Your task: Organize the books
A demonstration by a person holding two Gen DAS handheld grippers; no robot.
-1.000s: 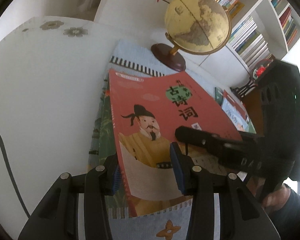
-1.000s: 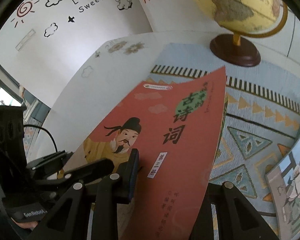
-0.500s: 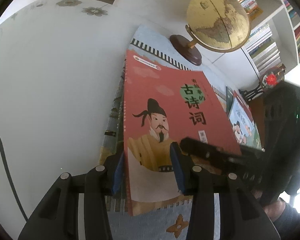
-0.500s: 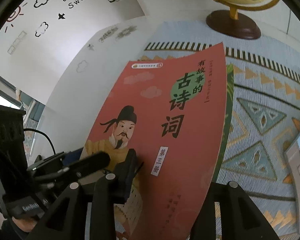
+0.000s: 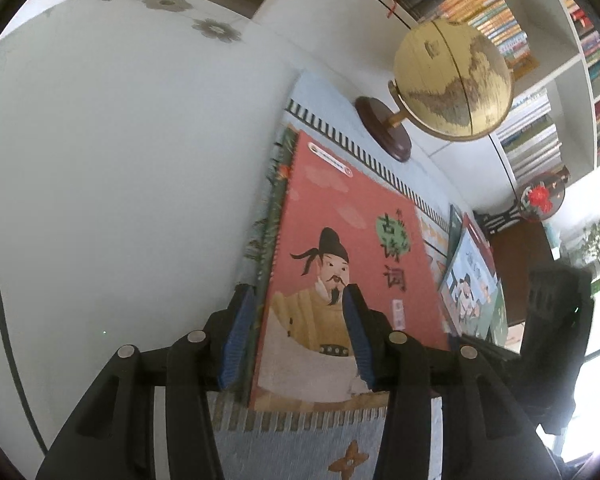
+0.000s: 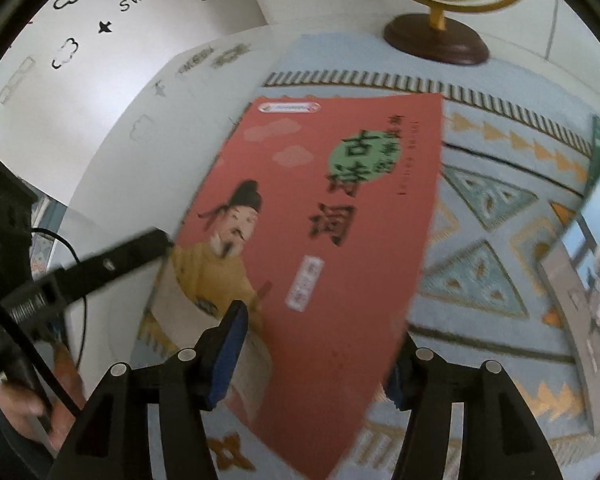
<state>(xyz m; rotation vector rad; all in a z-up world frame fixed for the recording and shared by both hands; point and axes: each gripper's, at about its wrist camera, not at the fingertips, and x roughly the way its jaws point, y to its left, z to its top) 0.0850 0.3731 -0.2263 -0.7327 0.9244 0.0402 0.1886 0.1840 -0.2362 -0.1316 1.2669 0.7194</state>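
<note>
A red book [image 5: 339, 264] with a robed man and black Chinese title on its cover lies on a green book [image 5: 278, 200], on a patterned blue cloth [image 5: 292, 444]. My left gripper [image 5: 298, 340] has its jaws either side of the books' near left corner, a gap still showing. My right gripper [image 6: 315, 356] is open, with the red book [image 6: 331, 216] between its fingers. More books [image 5: 469, 276] lie to the right, also in the right wrist view [image 6: 591, 272].
A globe [image 5: 451, 80] on a dark wooden base stands at the cloth's far end. The white table [image 5: 120, 152] spreads to the left, a black cable [image 5: 4, 336] at its edge. Bookshelves [image 5: 539, 80] fill the back right.
The red book has come down flatter onto the green book. My left gripper has shifted left along the near edge. The right wrist view has pulled back and blurred.
</note>
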